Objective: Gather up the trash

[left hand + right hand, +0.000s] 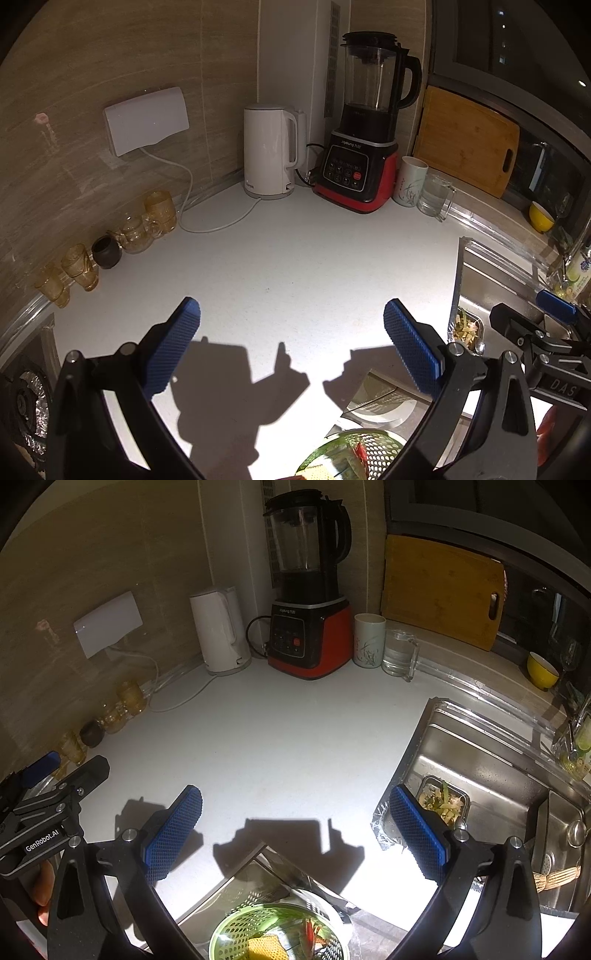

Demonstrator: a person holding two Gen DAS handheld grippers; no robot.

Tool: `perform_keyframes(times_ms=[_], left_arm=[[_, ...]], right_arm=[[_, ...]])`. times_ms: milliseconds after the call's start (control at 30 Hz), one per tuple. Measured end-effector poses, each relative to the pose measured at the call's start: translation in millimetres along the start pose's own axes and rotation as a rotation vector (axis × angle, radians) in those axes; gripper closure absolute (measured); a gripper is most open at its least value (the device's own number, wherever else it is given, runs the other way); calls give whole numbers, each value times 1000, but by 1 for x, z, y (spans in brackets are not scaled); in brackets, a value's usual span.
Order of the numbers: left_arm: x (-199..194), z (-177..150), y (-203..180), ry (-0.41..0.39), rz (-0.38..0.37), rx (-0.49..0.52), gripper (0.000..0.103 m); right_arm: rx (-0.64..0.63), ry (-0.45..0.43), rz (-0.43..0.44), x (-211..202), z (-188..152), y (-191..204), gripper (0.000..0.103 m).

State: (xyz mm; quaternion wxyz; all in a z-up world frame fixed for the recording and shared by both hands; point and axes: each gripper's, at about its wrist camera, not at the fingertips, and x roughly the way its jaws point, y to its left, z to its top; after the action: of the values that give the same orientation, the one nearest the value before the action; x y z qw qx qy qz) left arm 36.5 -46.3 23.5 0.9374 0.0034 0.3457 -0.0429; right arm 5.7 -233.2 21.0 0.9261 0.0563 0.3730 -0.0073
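A green perforated strainer (280, 938) holding food scraps, a yellow sponge and a red chilli sits at the bottom edge, below my right gripper (295, 834); it also shows in the left wrist view (351, 458). A small tray of vegetable scraps (443, 801) lies in the steel sink (491, 760), also seen in the left wrist view (467, 328). My left gripper (291, 347) is open and empty above the white counter (277, 266). My right gripper is open and empty too. Each gripper shows at the edge of the other's view.
At the back stand a white kettle (269, 147), a red and black blender (365, 122), a mug (410, 181), a glass jug (436, 195) and a wooden cutting board (469, 140). Amber glasses (147, 221) line the left wall. A yellow bowl (541, 670) sits far right.
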Motion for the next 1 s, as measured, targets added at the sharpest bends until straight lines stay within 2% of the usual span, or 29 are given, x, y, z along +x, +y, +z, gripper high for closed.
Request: perform_keyframes(times_ms=[1000], left_arm=[[-7, -3, 2, -1, 6, 6, 8]], right_arm=[[-5, -2, 7, -5, -6, 12, 2]])
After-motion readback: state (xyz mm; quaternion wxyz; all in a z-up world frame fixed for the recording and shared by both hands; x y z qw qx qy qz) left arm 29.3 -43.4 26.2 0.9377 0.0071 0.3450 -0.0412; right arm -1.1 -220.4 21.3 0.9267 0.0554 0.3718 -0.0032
